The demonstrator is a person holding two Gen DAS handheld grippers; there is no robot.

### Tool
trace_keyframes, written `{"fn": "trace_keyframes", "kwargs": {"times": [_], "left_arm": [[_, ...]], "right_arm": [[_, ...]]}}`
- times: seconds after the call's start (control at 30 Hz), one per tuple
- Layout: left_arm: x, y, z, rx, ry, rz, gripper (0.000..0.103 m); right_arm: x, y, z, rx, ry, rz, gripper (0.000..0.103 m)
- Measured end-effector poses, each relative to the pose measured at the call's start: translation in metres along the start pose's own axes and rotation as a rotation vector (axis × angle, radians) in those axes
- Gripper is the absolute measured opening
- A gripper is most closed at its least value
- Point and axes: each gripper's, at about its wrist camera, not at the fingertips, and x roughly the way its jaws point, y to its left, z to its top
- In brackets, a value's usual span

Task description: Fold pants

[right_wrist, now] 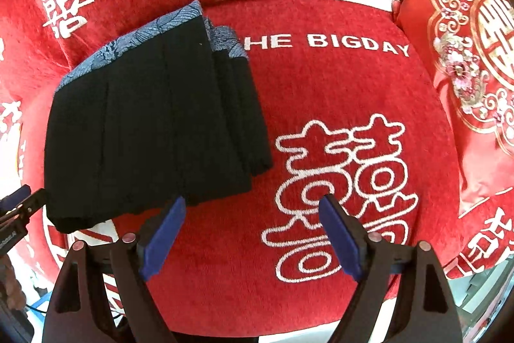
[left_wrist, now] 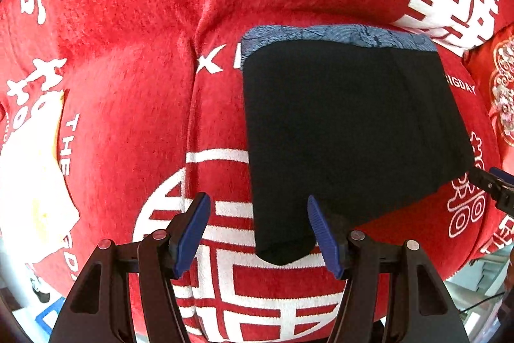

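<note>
Red plush sofa covering [right_wrist: 337, 92], printed with white double-happiness characters and "THE BIGDAY", fills both of my wrist views. On the seat cushion lie the black pants [left_wrist: 347, 130], folded into a compact stack with a blue-grey patterned waistband [left_wrist: 337, 34] at the far edge; from the right wrist I can see the layered edges stepping down on the stack's right side. My left gripper [left_wrist: 258, 230] hangs spread wide over the stack's near corner — one blue pad [left_wrist: 192, 233] over the cushion, the other at the fabric's edge, gripping nothing. My right gripper [right_wrist: 252, 237] is likewise spread, just beside the stack over bare cushion. An embroidered red pillow [right_wrist: 465, 53] sits at the right.
</note>
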Motion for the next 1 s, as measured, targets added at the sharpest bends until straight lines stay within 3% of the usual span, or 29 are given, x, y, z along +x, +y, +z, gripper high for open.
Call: {"fn": "trace_keyframes", "kwargs": {"times": [0.33, 0.5, 0.63, 0.67, 0.7, 0.83, 1.0], "left_arm": [[0.013, 0.007, 0.03, -0.08, 0.021, -0.007, 0.064], [0.019, 0.0, 0.043, -0.064, 0.015, -0.022, 0.064], [0.022, 0.015, 0.055, -0.082, 0.005, -0.09, 0.066], [0.025, 0.019, 0.057, -0.09, 0.016, -0.111, 0.078], [0.027, 0.024, 0.059, -0.098, 0.023, -0.123, 0.082], [0.032, 0.028, 0.064, -0.09, 0.014, -0.156, 0.082], [0.05, 0.028, 0.072, -0.085, 0.039, -0.25, 0.082]], "right_arm": [[0.009, -0.02, 0.028, -0.01, 0.015, 0.108, 0.087], [0.016, -0.026, 0.041, -0.006, 0.027, 0.184, 0.088], [0.024, -0.025, 0.051, -0.035, 0.038, 0.264, 0.088], [0.026, -0.025, 0.055, -0.048, 0.038, 0.276, 0.088], [0.029, -0.025, 0.058, -0.059, 0.04, 0.285, 0.088], [0.046, -0.026, 0.07, -0.073, 0.065, 0.341, 0.088], [0.068, -0.029, 0.081, -0.054, 0.099, 0.453, 0.089]]}}
